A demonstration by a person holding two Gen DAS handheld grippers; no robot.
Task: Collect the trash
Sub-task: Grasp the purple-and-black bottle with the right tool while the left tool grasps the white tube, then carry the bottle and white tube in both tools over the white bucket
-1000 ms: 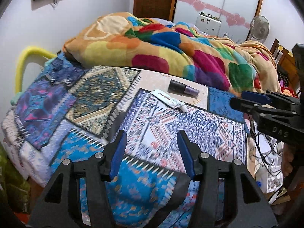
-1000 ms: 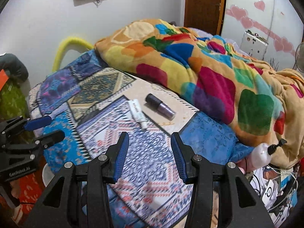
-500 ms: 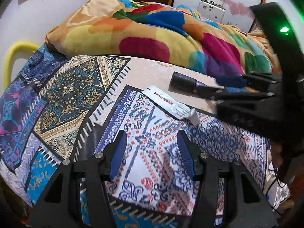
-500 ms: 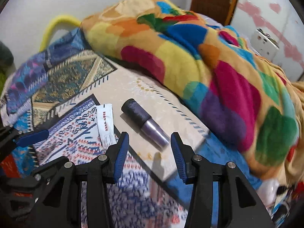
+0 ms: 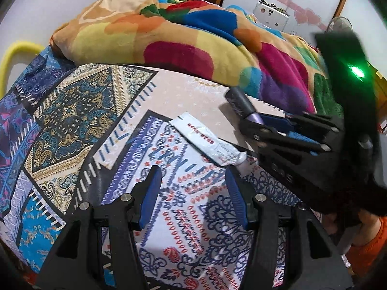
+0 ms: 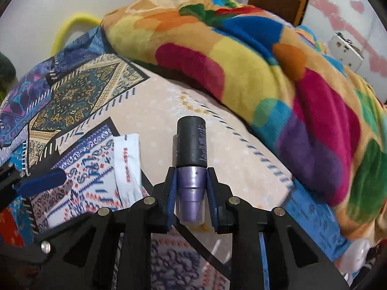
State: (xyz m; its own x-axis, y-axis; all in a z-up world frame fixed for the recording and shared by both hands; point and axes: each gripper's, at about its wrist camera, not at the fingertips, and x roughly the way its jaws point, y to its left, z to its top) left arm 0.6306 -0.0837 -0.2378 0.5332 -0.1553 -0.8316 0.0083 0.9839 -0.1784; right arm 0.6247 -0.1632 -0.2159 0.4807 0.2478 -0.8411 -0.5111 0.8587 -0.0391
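A purple bottle with a black cap (image 6: 191, 154) lies on the patterned bedspread. My right gripper (image 6: 191, 181) is shut on its purple body, cap pointing away; it also shows in the left wrist view (image 5: 241, 104) with the right gripper (image 5: 271, 125) closed around it. A white squeezed tube (image 5: 208, 142) lies just left of the bottle, also seen in the right wrist view (image 6: 128, 162). My left gripper (image 5: 193, 193) is open and empty, just short of the tube's cap end.
A colourful fleece blanket (image 5: 193, 38) is heaped behind the objects. The patterned bedspread (image 5: 72, 111) covers the bed. A yellow foam-covered bar (image 5: 14, 55) stands at the far left. A white box (image 5: 271, 12) sits in the background.
Both grippers moved forward over the bed. My right gripper closed on the purple bottle. My left gripper came closer to the white tube and stayed open.
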